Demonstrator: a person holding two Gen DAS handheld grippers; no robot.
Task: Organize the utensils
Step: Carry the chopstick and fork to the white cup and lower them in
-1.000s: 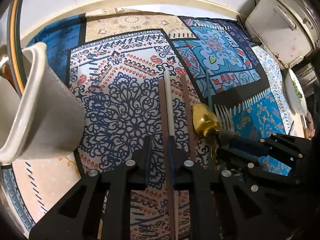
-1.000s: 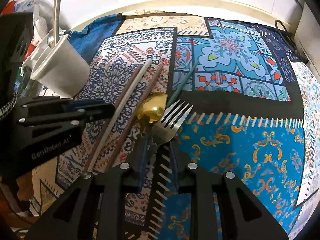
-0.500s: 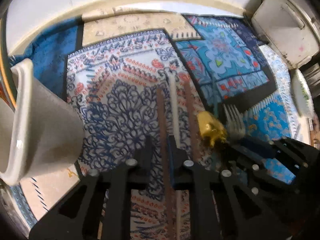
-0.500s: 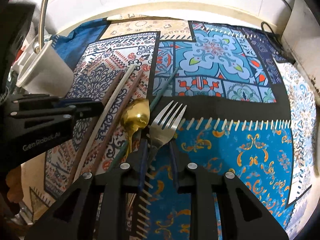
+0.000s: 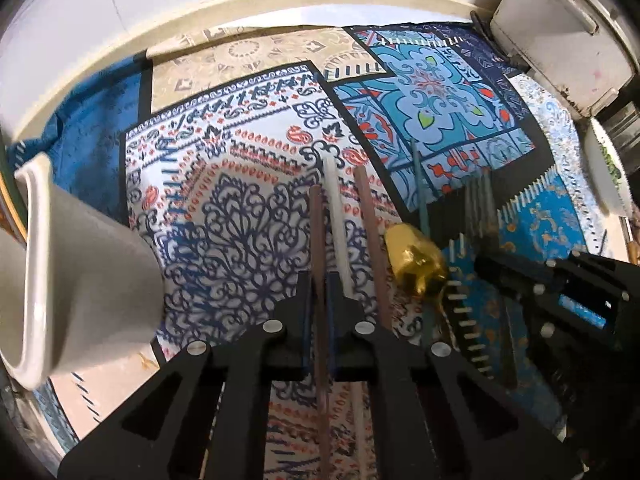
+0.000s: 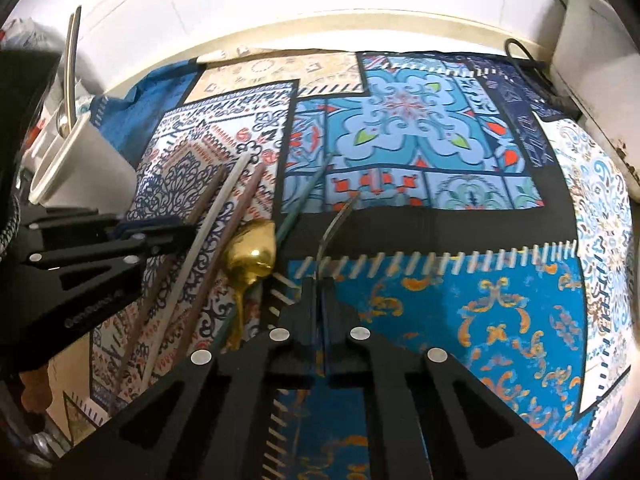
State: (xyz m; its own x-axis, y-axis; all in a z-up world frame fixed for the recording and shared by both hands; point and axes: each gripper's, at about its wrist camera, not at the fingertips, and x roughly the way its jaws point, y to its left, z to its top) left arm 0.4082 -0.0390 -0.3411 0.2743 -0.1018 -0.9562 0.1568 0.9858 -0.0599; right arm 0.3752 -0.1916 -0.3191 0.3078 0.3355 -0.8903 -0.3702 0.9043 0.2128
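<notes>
- On the tabletop, a patchwork-patterned cloth in blue, white and orange [image 5: 248, 208] carries a loose row of utensils; its near edge is cut off by both views.
- The left claw [image 5: 319, 304] is closed on a dark brown chopstick [image 5: 316, 224], which runs between its pads toward 12 o'clock; the stick's lower end is hidden behind the black claw frame.
- Just beside it at 1 o'clock lie a white chopstick [image 5: 335, 208] and a second, reddish-brown chopstick [image 5: 366, 216], both partly covered by the claw's right finger [image 5: 344, 308].
- The right claw [image 6: 320, 304] is clamped on the handle of a silver metal fork [image 6: 334, 224], turned edge-on so its tines read as one thin curved line pointing to 12 o'clock; the handle below the pads cannot be seen.
- In the left wrist view the fork's tines are blurred and the right claw shows only as a dark mass at 4 o'clock.
- A shiny gold spoon [image 6: 252, 256] lies bowl-up between the chopsticks and the fork; its thin handle vanishes under the right claw frame.
- A slim teal-green stick [image 6: 304, 196] lies beside the spoon's bowl, and whether it is a chopstick or a handle is hard to tell.
- A white ceramic utensil holder [image 6: 80, 164] stands at 10 o'clock, well apart from the row, with a metal handle [image 6: 71, 60] rising from it; its contents are otherwise hidden.
- A white appliance [image 5: 568, 36] at 2 o'clock is cut off by the lens rim.
</notes>
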